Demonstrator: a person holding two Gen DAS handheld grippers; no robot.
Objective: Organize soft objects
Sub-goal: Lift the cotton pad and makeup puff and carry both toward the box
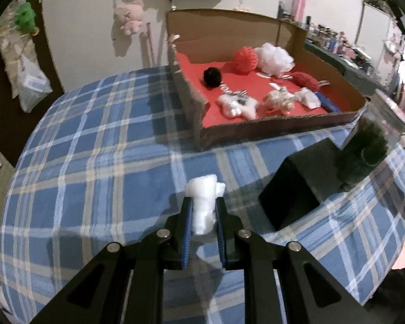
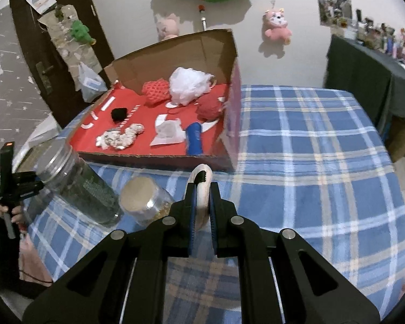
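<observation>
A person's left gripper [image 1: 204,205] clamps a white cotton wad [image 1: 203,202] between its blue-padded fingers [image 1: 187,232] above a blue plaid cloth [image 1: 94,140]; the wad bulges out past the fingertips and fills the gap between the pads. Ahead and to the right of that gripper sits an open cardboard box [image 1: 256,132] with a red floor. Inside it, from left to right in the left wrist view, lie a black pompom [image 1: 212,77], a white plush toy [image 1: 237,105], a red mesh ball [image 1: 245,59], a white mesh puff [image 1: 275,58], a cream knotted piece [image 1: 279,101] and a red knitted ball [image 1: 306,79]. Just right of the left gripper, near its fingertips, stands a black block [image 1: 299,183], and beyond that a clear jar of dark green material [image 1: 364,159], blurred at the frame's edge.

The right gripper [image 2: 202,202] is closed on a cream fabric loop [image 2: 201,191], the loop arching up past the fingertips, with the box's near wall just ahead. Left of this gripper lie the green-filled jar [image 2: 78,181] on its side and a smaller clear jar [image 2: 145,199] touching it. Inside the box, straight ahead of the right gripper, a blue cylinder [image 2: 194,139] rests beside a flat white pouch [image 2: 168,133].
</observation>
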